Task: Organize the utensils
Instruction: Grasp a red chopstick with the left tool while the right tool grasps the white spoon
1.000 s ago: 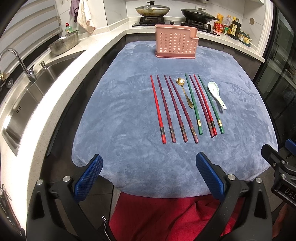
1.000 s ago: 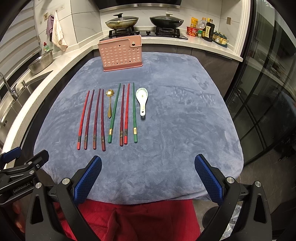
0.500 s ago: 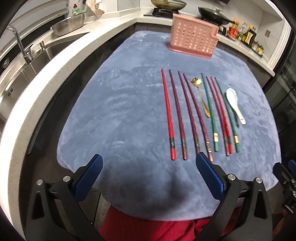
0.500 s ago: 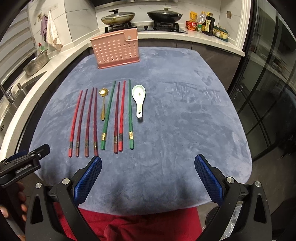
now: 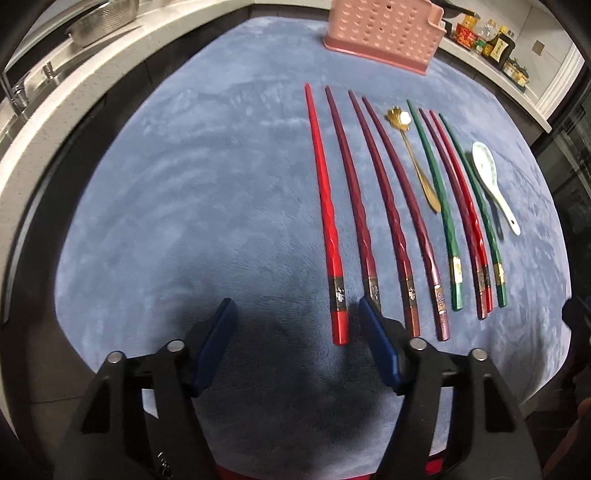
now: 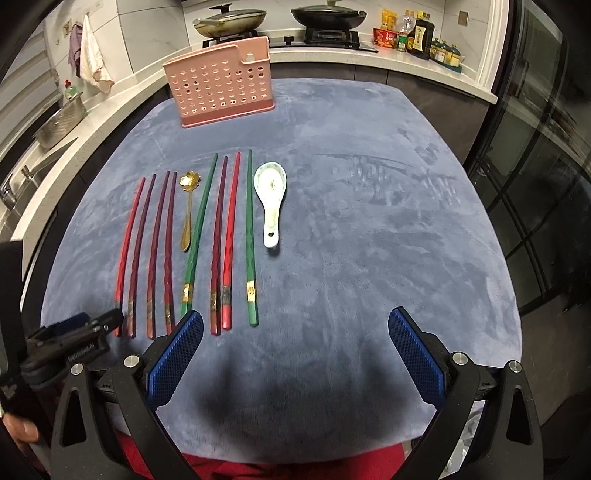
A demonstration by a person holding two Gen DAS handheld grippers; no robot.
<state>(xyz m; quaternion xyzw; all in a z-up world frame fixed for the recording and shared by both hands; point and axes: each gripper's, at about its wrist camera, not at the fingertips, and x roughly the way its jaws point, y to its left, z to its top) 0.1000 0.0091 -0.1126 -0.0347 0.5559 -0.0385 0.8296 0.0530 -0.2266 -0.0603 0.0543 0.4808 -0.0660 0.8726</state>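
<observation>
Several red, maroon and green chopsticks lie side by side on the blue-grey cloth (image 5: 184,184), handles toward me. Among them lies a gold spoon (image 5: 413,158) (image 6: 188,214), and a white ceramic spoon (image 5: 491,181) (image 6: 271,199) rests at the right. A pink perforated holder (image 5: 384,33) (image 6: 221,92) stands at the far end. My left gripper (image 5: 295,306) hangs low over the near end of the bright red chopstick (image 5: 325,206). Its jaws are closing, with that end between them and untouched. My right gripper (image 6: 295,315) is wide open above the right-hand chopsticks' near ends.
A sink with a faucet (image 5: 18,92) and a steel bowl (image 6: 59,125) run along the left counter. Pans on a stove (image 6: 280,18) and bottles (image 6: 421,35) stand behind the holder. Dark glass doors (image 6: 546,184) close off the right. Red fabric (image 6: 295,465) shows below the cloth's near edge.
Both grippers came down and forward over the cloth toward the chopsticks' near ends. The left gripper's jaws narrowed and now straddle the red chopstick's end.
</observation>
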